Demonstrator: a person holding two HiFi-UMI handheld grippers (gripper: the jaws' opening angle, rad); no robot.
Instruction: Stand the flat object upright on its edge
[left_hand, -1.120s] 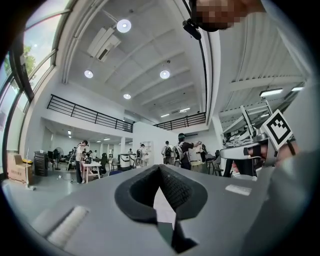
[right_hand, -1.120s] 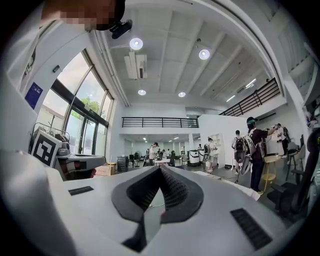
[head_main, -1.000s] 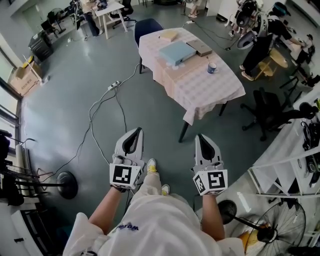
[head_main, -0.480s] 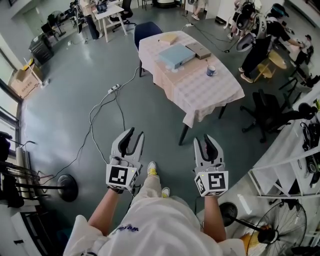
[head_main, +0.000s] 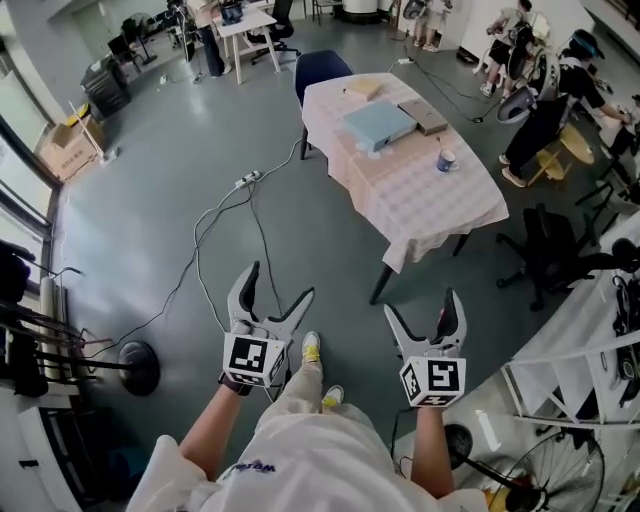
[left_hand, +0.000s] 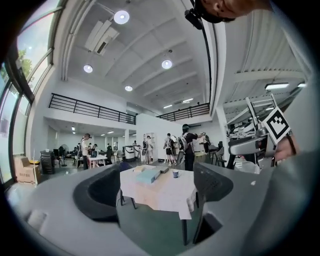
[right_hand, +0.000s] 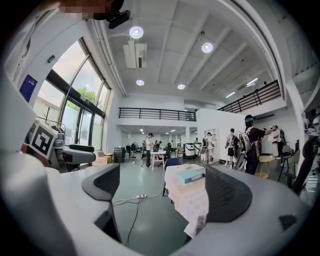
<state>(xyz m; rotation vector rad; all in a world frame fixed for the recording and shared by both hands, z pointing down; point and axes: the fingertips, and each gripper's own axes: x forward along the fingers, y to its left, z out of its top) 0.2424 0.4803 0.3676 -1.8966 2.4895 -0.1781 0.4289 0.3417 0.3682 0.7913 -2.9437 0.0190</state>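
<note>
Left gripper (head_main: 279, 282): jaws spread wide, just been opening, nothing between them. Right gripper (head_main: 421, 303): same, wide apart, just been opening, empty.

Light-blue flat object (head_main: 379, 124) lies flat on the cloth-covered table (head_main: 420, 205), well ahead of both grippers and apart from them. In the left gripper view it shows far off between the jaws (left_hand: 148, 175). In the right gripper view (right_hand: 190, 175) the right-hand jaw covers the table's near end.

- Whether it is a box or a book: too small to tell.
- Cup (head_main: 446, 160) just beside the table edge, pattern unreadable.
- Marker cube (head_main: 250, 357) carries a black-and-white square code, no letters.
- Purple shirt print (head_main: 255, 467) is upside down and not legible.
- Blue wall sign (right_hand: 29, 87): text too small.
</note>
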